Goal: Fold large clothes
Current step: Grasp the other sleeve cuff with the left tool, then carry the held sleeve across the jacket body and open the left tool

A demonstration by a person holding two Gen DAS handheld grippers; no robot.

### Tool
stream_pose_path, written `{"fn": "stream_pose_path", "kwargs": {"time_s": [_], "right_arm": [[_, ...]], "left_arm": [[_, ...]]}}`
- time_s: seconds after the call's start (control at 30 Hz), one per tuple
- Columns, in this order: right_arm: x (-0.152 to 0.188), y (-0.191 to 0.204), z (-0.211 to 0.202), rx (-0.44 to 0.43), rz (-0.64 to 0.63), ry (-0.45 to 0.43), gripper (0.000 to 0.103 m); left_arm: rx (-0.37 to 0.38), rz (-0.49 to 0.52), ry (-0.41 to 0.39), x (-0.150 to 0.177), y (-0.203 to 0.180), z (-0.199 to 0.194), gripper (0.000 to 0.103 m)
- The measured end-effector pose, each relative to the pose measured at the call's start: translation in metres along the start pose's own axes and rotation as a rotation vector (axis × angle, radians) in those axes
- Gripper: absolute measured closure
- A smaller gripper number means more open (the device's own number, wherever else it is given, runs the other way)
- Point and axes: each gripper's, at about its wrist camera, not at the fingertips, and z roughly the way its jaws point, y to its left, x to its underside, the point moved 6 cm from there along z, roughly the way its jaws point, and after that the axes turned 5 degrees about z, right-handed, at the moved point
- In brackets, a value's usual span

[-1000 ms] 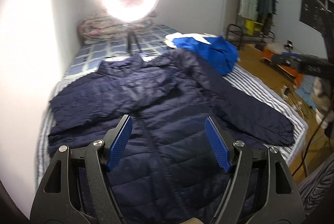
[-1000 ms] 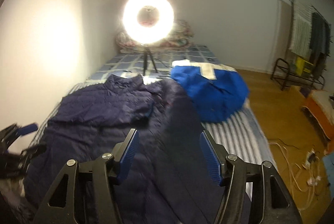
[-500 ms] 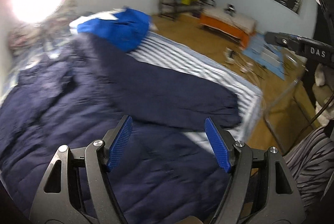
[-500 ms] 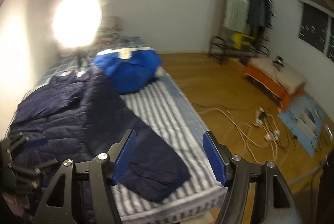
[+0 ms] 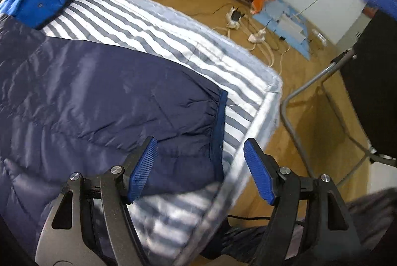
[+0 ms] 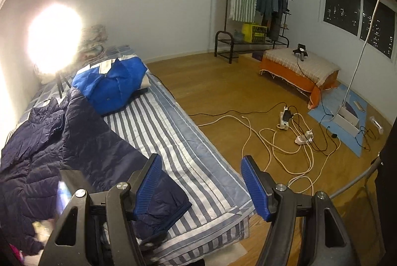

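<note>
A dark navy puffer jacket (image 5: pixel 74 97) lies spread on a striped bed (image 5: pixel 148 25); its right sleeve ends in a blue-trimmed cuff (image 5: pixel 218 132) near the bed's corner. My left gripper (image 5: pixel 201 166) is open and empty, just above the cuff. My right gripper (image 6: pixel 202 184) is open and empty, higher up over the bed's near edge; the jacket (image 6: pixel 49 154) and sleeve cuff (image 6: pixel 168 206) show to its lower left. A blue tip of the right gripper shows blurred at the top right of the left wrist view.
A bright blue garment (image 6: pixel 111 85) lies piled farther up the bed. A ring light (image 6: pixel 53 39) glares at the head of the bed. Cables and power strips (image 6: pixel 285 132) cover the wooden floor. A metal stand leg (image 5: pixel 297 117) and an orange bench (image 6: pixel 297 70) stand beside the bed.
Both grippers have swung to the right, from the jacket's body toward its right sleeve and the bed's corner. The left gripper has dropped close to the cuff. Both stay open.
</note>
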Motion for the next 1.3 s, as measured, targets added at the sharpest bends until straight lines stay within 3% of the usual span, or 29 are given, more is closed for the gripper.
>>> {"fn": "stream_pose_path", "kwargs": {"time_s": [0.2, 0.43, 0.53, 0.63, 0.7, 0.87, 1.0, 1.17, 1.3], "right_arm": [[0.001, 0.006, 0.0, -0.011, -0.001, -0.002, 0.034], [0.0, 0.008, -0.001, -0.01, -0.005, -0.01, 0.034], [-0.001, 0.008, -0.002, -0.011, 0.004, -0.015, 0.034], [-0.001, 0.01, -0.002, -0.022, 0.008, -0.009, 0.034], [-0.001, 0.013, -0.003, -0.023, -0.003, -0.013, 0.034], [-0.002, 0.018, -0.003, -0.032, -0.009, -0.015, 0.034], [-0.002, 0.023, -0.001, -0.037, -0.009, -0.008, 0.034], [-0.005, 0.043, -0.001, -0.065, -0.032, -0.005, 0.034], [-0.002, 0.067, 0.003, -0.113, -0.058, 0.025, 0.034]], "left_arm": [[-0.075, 0.058, 0.051, 0.002, -0.003, 0.029, 0.028], [-0.153, 0.12, 0.047, 0.002, -0.008, 0.041, 0.026], [-0.176, 0.109, 0.032, 0.001, -0.004, 0.04, 0.045], [-0.145, 0.08, 0.033, -0.004, 0.001, 0.036, 0.084], [-0.119, 0.044, 0.033, -0.008, 0.008, 0.029, 0.092], [-0.044, -0.057, -0.022, -0.019, 0.027, -0.003, 0.096], [-0.003, -0.162, -0.094, -0.02, 0.059, -0.05, 0.096], [-0.005, -0.277, -0.182, -0.013, 0.116, -0.107, 0.096], [-0.05, -0.345, -0.231, -0.001, 0.164, -0.146, 0.096]]}}
